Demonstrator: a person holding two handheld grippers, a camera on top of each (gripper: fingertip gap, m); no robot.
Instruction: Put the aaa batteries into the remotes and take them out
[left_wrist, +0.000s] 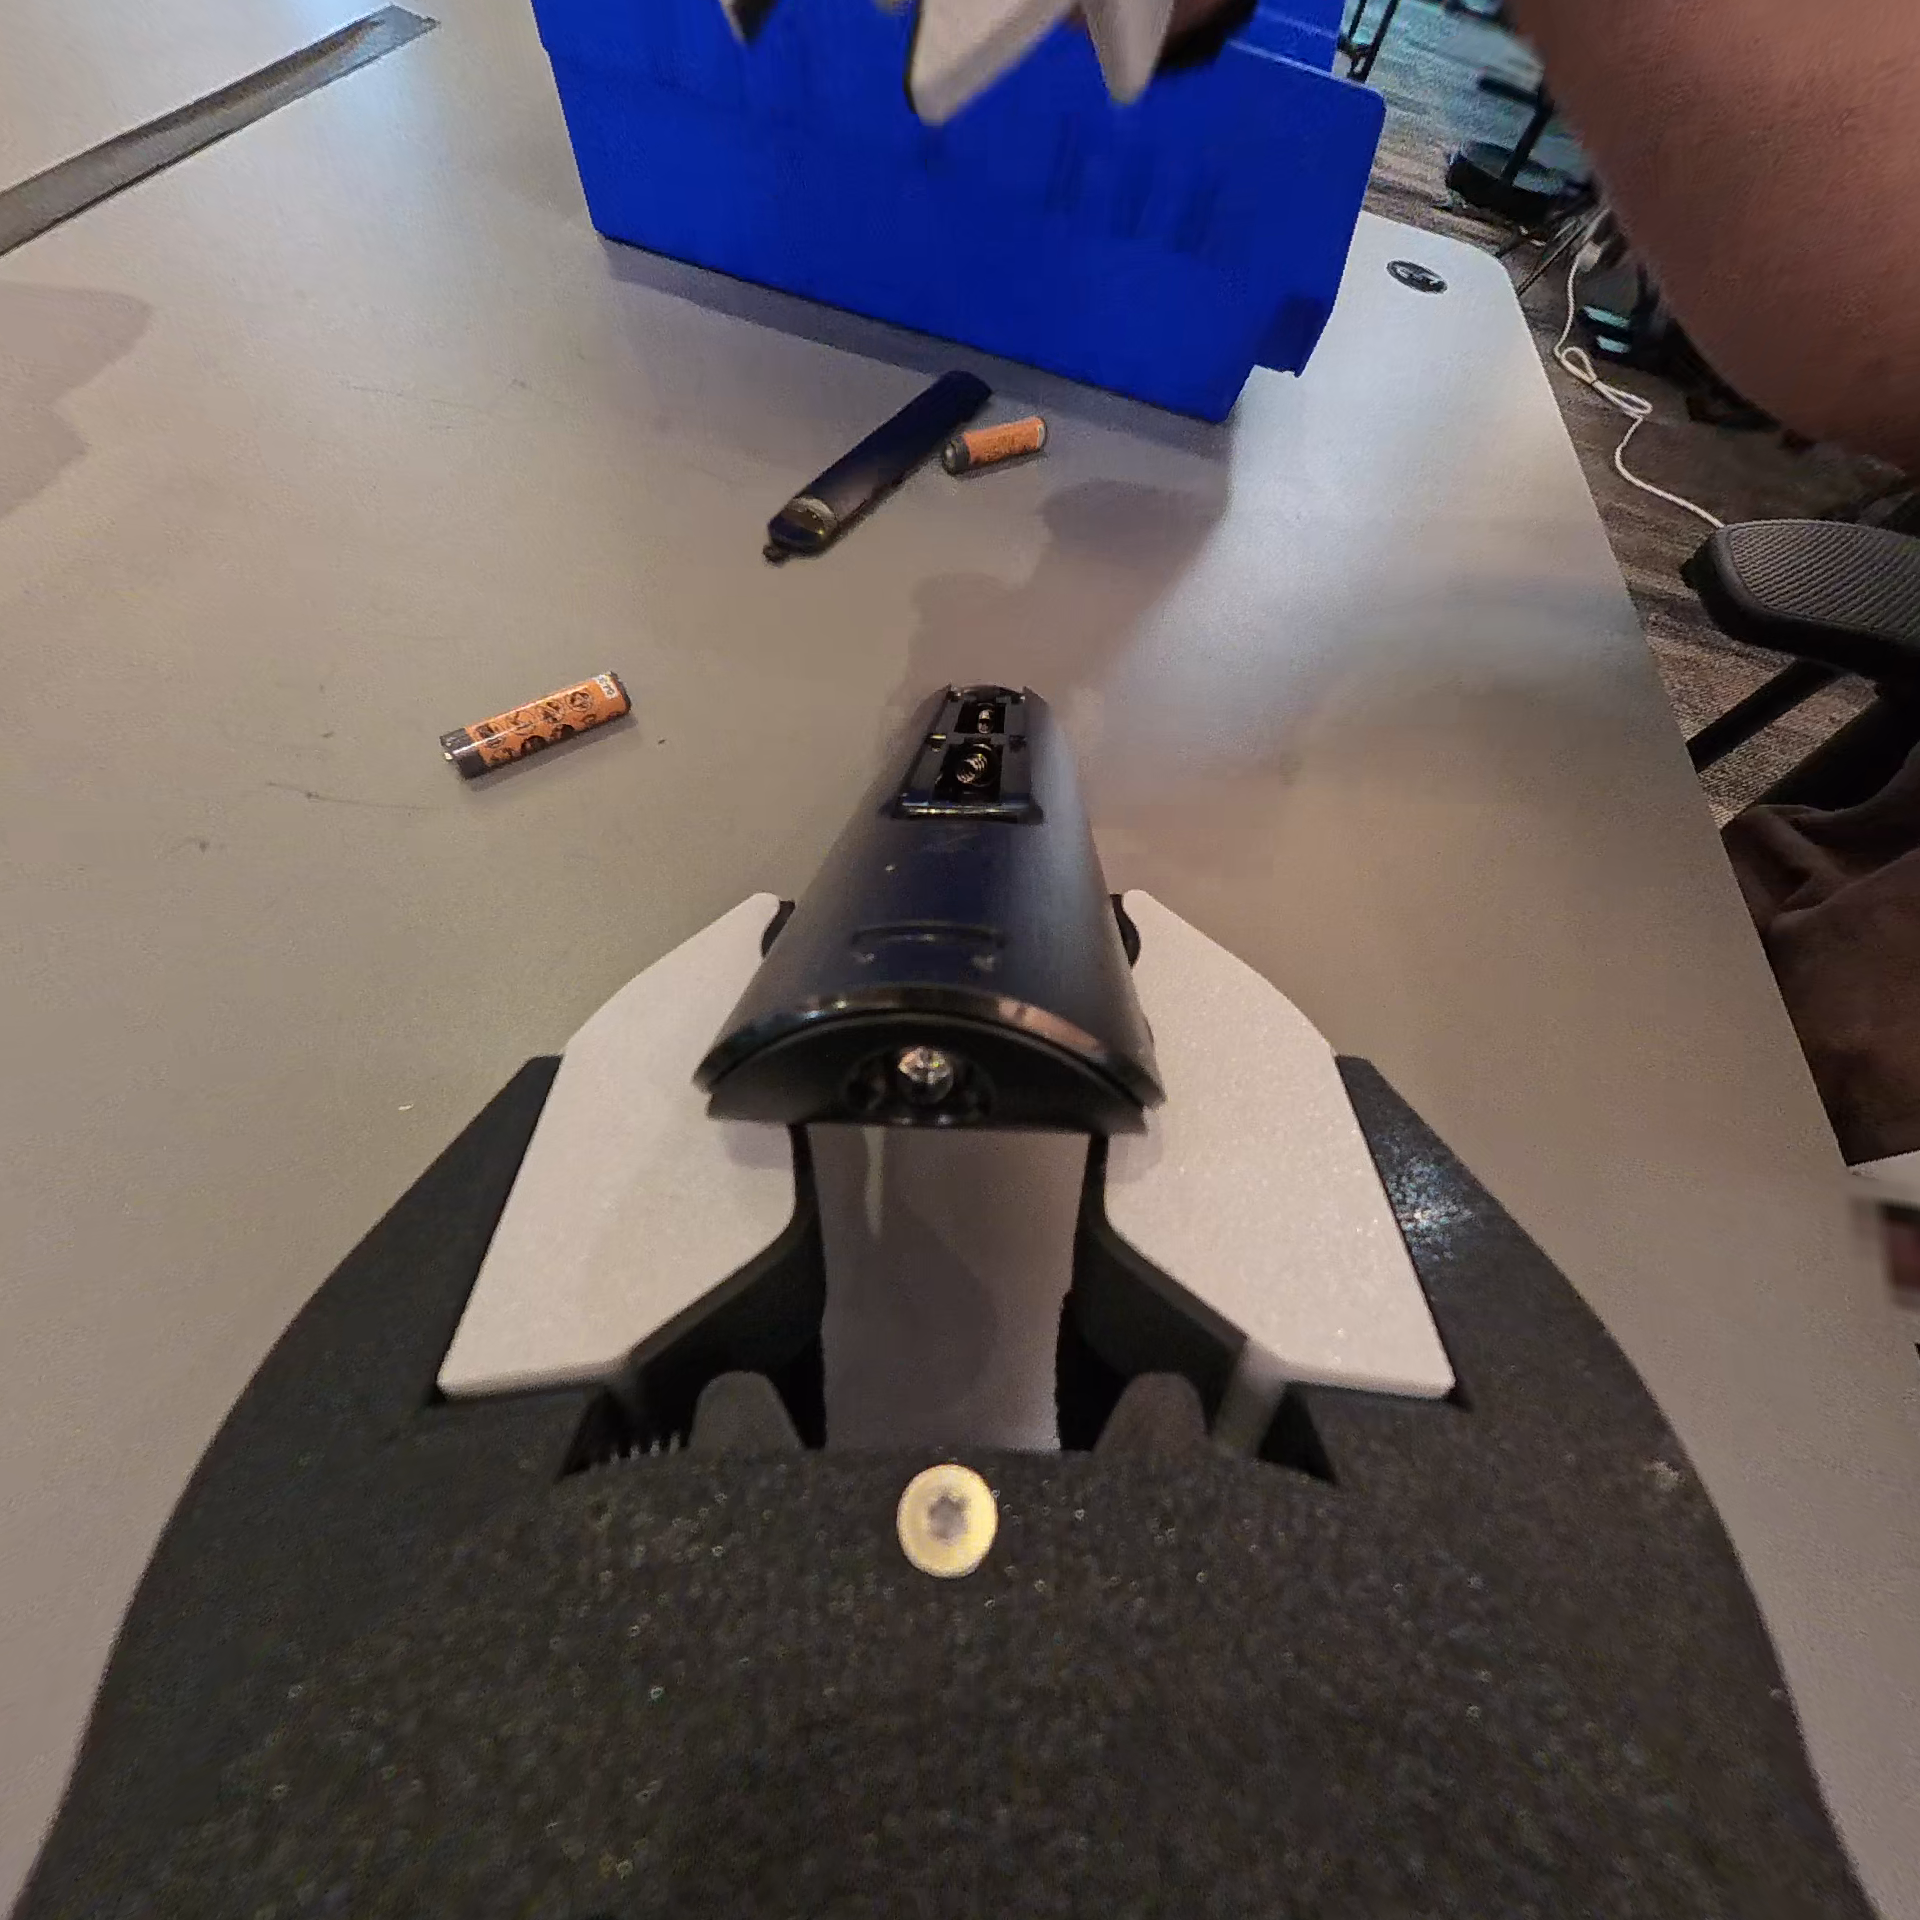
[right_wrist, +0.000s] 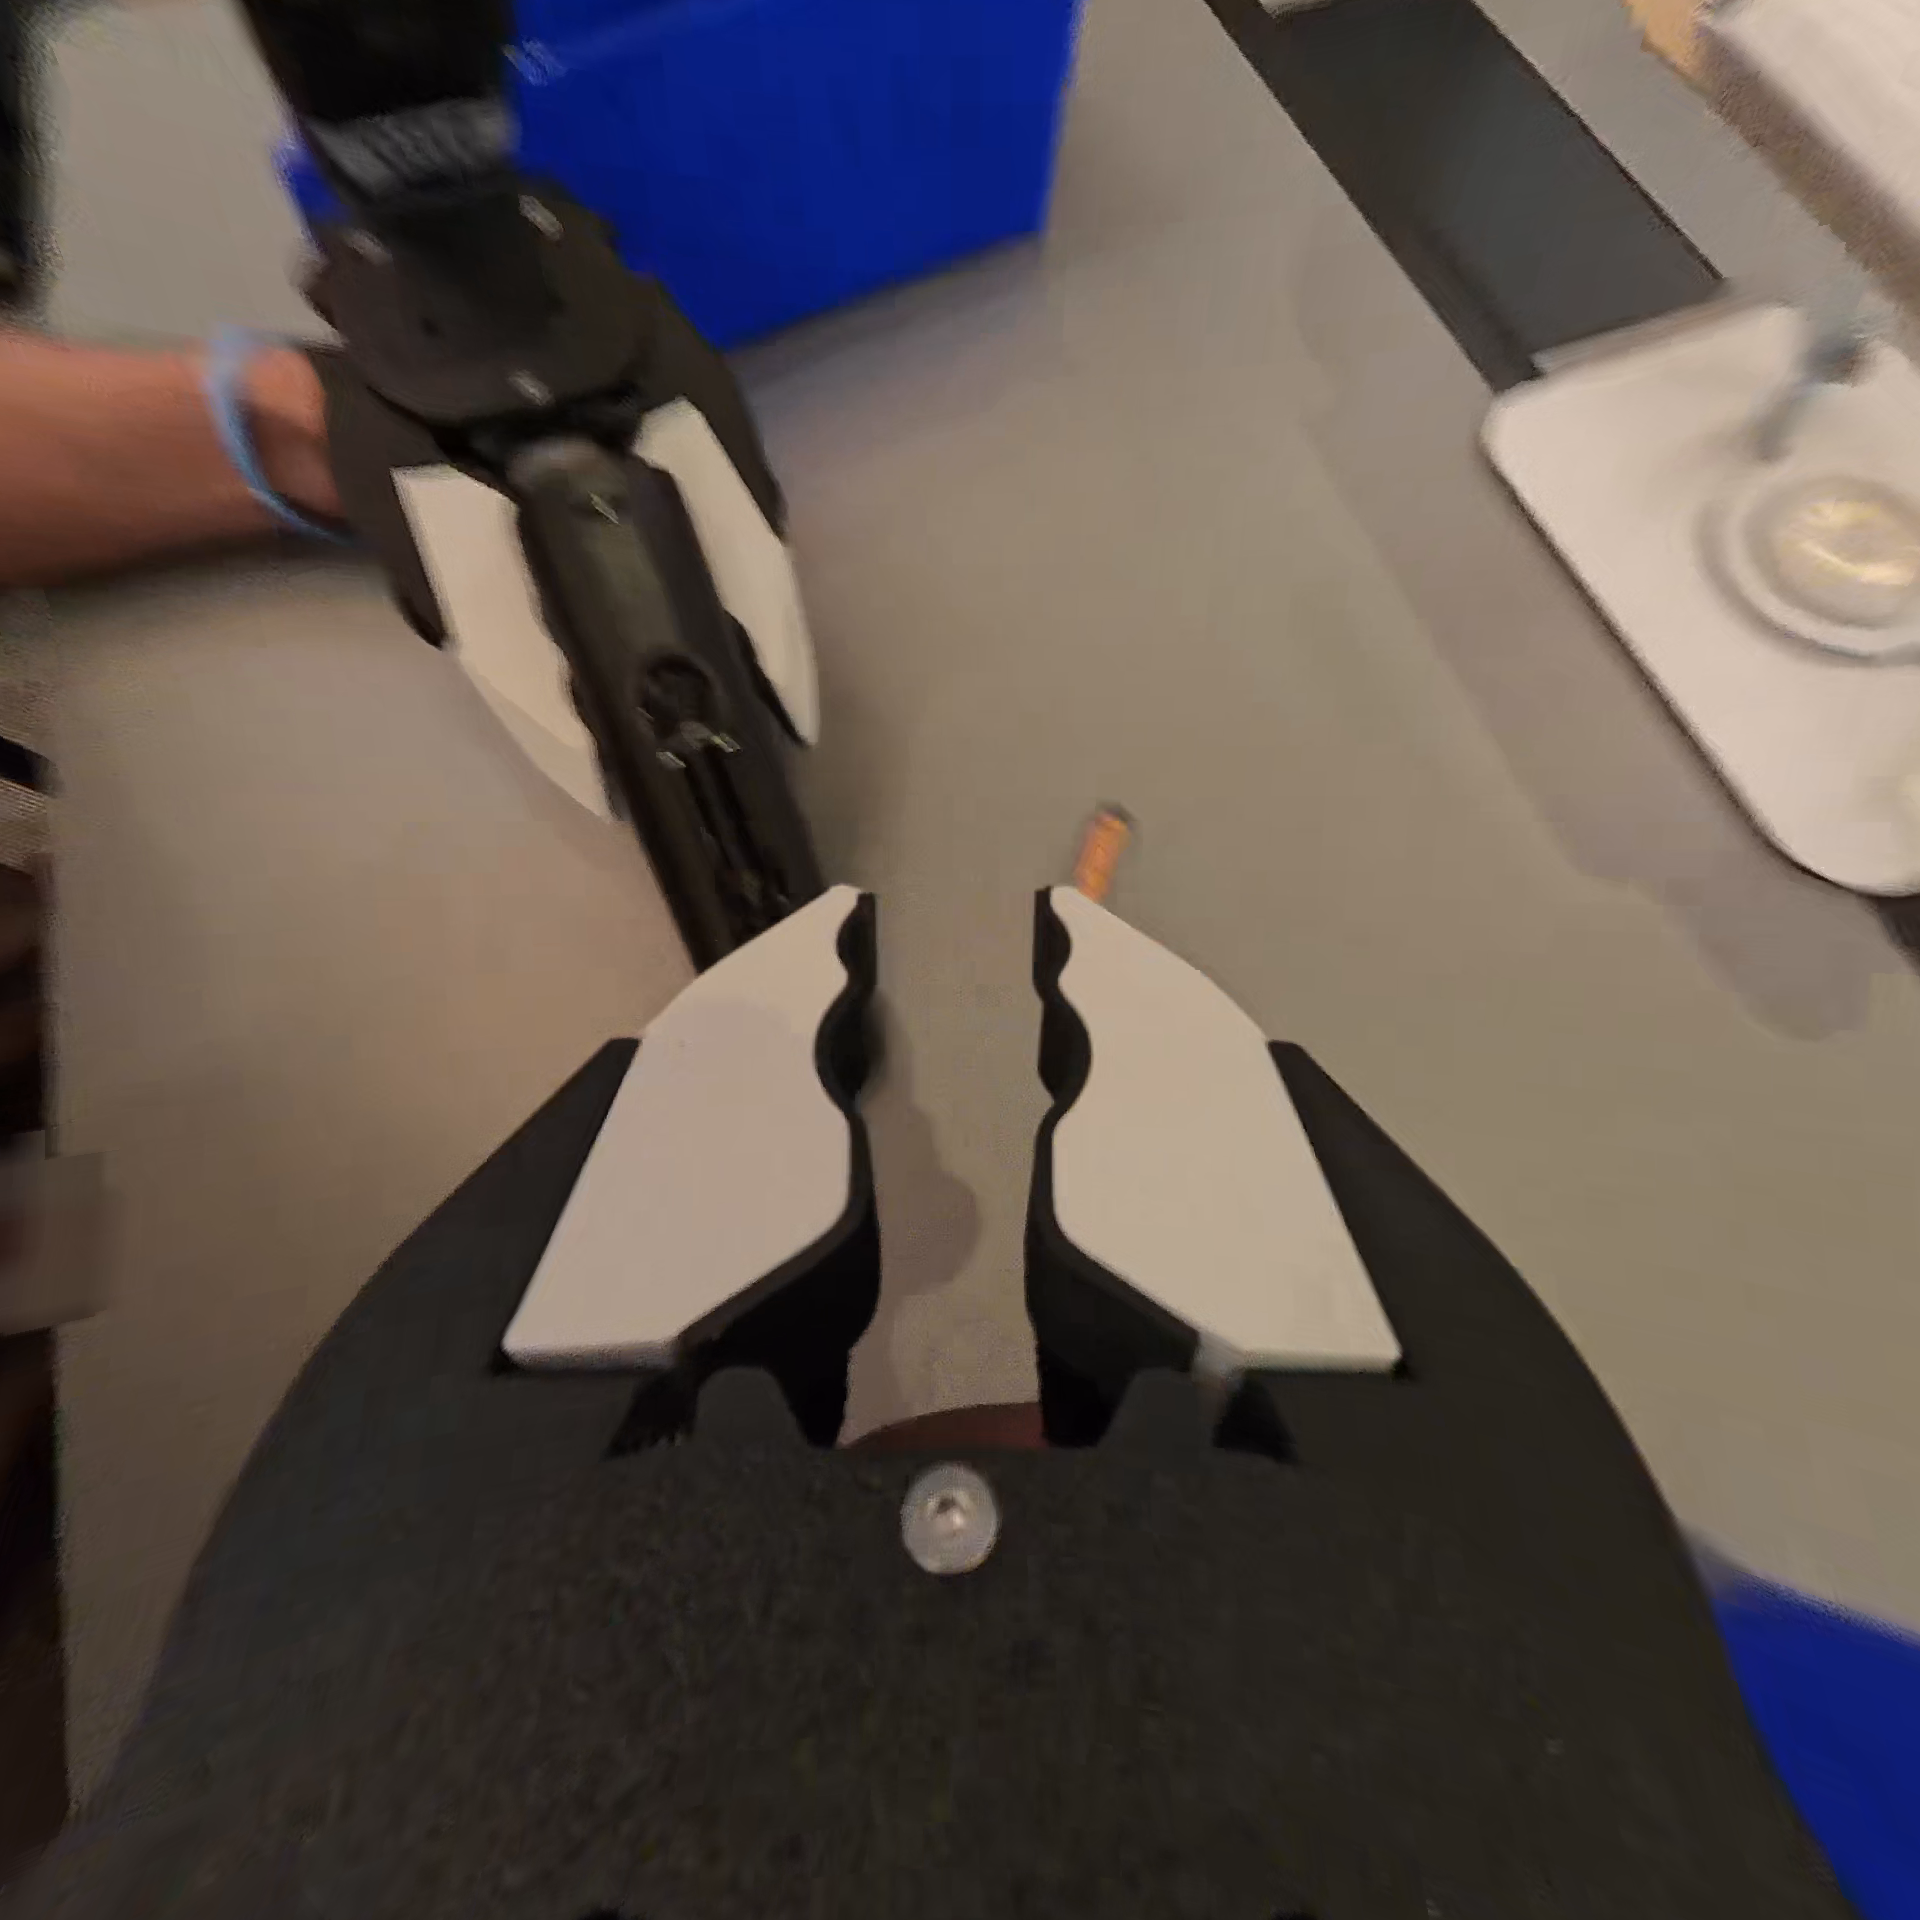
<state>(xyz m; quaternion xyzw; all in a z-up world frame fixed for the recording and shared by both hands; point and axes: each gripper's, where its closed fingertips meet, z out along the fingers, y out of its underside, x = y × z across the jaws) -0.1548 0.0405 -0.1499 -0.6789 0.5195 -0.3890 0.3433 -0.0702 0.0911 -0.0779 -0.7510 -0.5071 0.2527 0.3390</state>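
Left gripper (left_wrist: 951, 914): jaws closed on a black remote (left_wrist: 940, 894), gripping it by its sides near one end. Remote lies along the gripper axis and points away from the camera, back side up. Battery compartment (left_wrist: 971, 753) at the far end is uncovered; spring contacts visible, both slots hold no battery. In the right wrist view the same remote (right_wrist: 665, 665) shows between the left gripper's white fingers (right_wrist: 473, 582), with a person's hand (right_wrist: 156, 436) behind it wearing a light blue wristband.

Right gripper (right_wrist: 956, 904): jaws parted by a moderate gap, nothing between them, only grey counter (right_wrist: 1195, 520) visible through the gap. View is motion-blurred. Its left fingertip sits just beside the free end of the remote; contact cannot be told.

On the counter, left wrist view: one orange AAA battery (left_wrist: 537, 722) lies to the left of the held remote, apart from it. A second orange battery (left_wrist: 994, 445) lies farther off, just beside a dark blue, slim battery cover (left_wrist: 883, 462). Beyond these stands a blue bin (left_wrist: 966, 208). The right gripper's white fingers appear blurred above the bin.

Right wrist view: an orange battery (right_wrist: 1099, 847) lies just past the right fingertip. A white base plate (right_wrist: 1683, 582) stands at the right.
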